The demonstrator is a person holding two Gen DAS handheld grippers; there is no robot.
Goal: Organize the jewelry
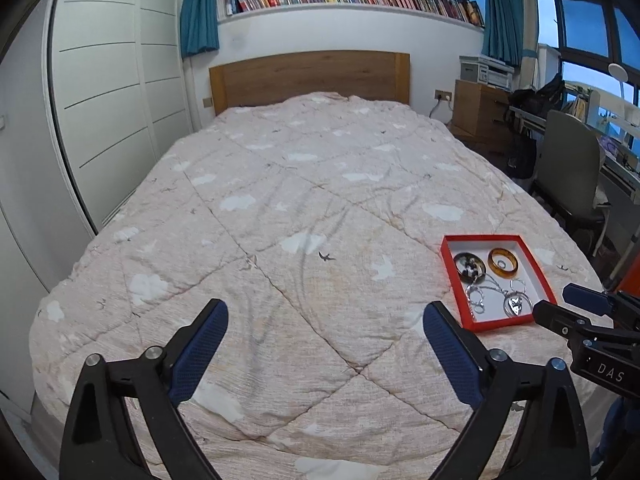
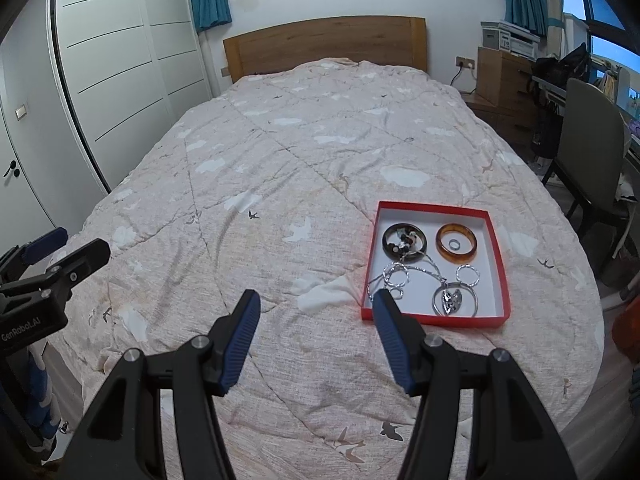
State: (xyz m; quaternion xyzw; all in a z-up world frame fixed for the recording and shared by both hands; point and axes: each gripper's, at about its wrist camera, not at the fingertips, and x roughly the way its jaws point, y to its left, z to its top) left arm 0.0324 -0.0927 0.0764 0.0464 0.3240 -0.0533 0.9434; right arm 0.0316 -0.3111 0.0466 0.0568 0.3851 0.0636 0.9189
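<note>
The left gripper (image 1: 325,320) stood wide open above the quilt (image 1: 280,220), nothing between its jaws. The right gripper (image 2: 316,310) was also open and empty, its jaws set narrower, its right fingertip just before the near-left corner of the red tray (image 2: 505,276). The tray lay on the quilt and held a dark bangle (image 2: 404,241), an amber bangle (image 2: 456,243) with a small ring (image 2: 454,244) inside it, silver hoops (image 2: 467,274) and a chain with a pendant (image 2: 452,300).

The silver chains (image 2: 404,274) lie in a tangle, too small to tell apart; one blue finger (image 2: 390,332) hides the red tray's (image 2: 494,316) corner.
</note>
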